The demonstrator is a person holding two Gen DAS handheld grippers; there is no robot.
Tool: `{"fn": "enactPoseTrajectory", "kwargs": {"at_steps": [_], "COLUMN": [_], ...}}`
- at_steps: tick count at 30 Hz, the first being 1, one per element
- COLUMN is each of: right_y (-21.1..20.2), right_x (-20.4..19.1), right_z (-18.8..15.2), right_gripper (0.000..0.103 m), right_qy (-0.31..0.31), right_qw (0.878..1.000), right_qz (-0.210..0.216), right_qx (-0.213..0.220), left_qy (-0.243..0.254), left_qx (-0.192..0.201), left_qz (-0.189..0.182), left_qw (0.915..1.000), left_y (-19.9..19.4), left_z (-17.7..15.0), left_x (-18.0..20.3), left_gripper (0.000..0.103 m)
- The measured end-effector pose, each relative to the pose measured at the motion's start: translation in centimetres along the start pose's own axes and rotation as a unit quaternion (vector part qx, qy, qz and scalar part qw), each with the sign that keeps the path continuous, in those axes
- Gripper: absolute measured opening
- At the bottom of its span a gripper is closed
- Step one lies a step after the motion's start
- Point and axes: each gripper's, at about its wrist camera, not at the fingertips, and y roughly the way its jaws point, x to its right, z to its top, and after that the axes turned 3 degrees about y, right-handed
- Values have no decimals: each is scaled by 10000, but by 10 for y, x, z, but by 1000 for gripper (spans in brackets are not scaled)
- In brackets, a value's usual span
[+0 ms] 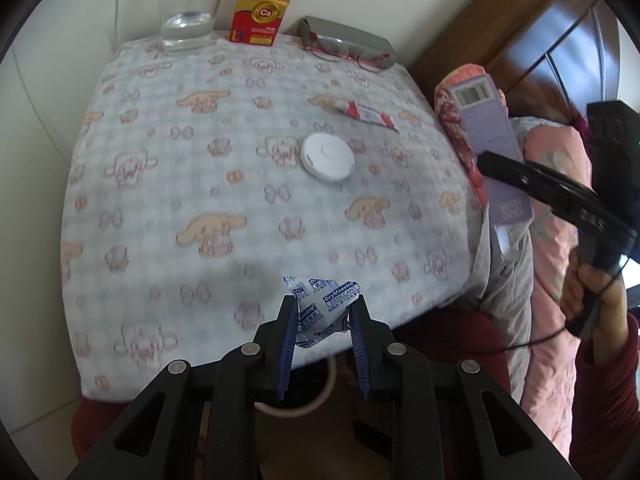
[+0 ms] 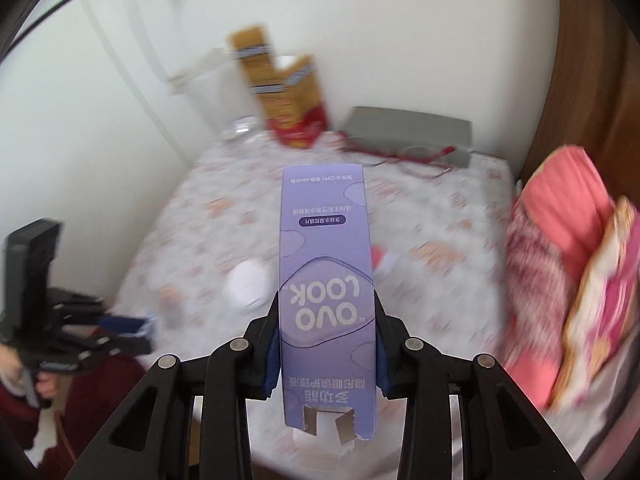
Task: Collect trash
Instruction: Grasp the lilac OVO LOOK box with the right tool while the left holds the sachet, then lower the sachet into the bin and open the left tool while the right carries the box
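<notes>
My left gripper (image 1: pixel 325 308) is shut on a crumpled white desiccant packet (image 1: pixel 325 305) with blue print, held over the near edge of the patterned cloth-covered table (image 1: pixel 168 184). My right gripper (image 2: pixel 326 300) is shut on a long purple "OVO LOOK" carton (image 2: pixel 326 248), held above the table; the carton also shows in the left wrist view (image 1: pixel 490 140) at the table's right edge. A red-and-white wrapper (image 1: pixel 370 114) and a white round lid (image 1: pixel 327 157) lie on the cloth.
At the back stand a glass (image 1: pixel 186 31), a gold-and-red calcium tablet box (image 1: pixel 264 4), a grey case (image 1: pixel 344 34) and red-framed glasses (image 1: pixel 348 54). Pink bedding (image 2: pixel 568 264) and a wooden headboard (image 1: pixel 520 28) lie to the right. A white wall is on the left.
</notes>
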Motion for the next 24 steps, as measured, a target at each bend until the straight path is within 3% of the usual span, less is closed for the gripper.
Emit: {"fn": "enactPoseTrajectory", "kwargs": {"at_steps": [10, 17, 24], "right_y": [-30, -23, 6], "right_x": [-54, -81, -82], "right_z": [-89, -154, -202], "right_gripper": [36, 36, 36], "right_qy": [428, 785, 1352], "right_qw": [9955, 9884, 9783], "right_qz": [821, 1299, 1560], "right_qx": [177, 73, -156], "left_qy": [55, 409, 688], "left_qx": [28, -254, -566], "left_qz": [-67, 369, 605], "left_qw": [10000, 9982, 9942], "left_y": [-17, -6, 23], "left_z": [-71, -120, -146], "left_x": [19, 29, 40], "left_gripper": [27, 27, 27]}}
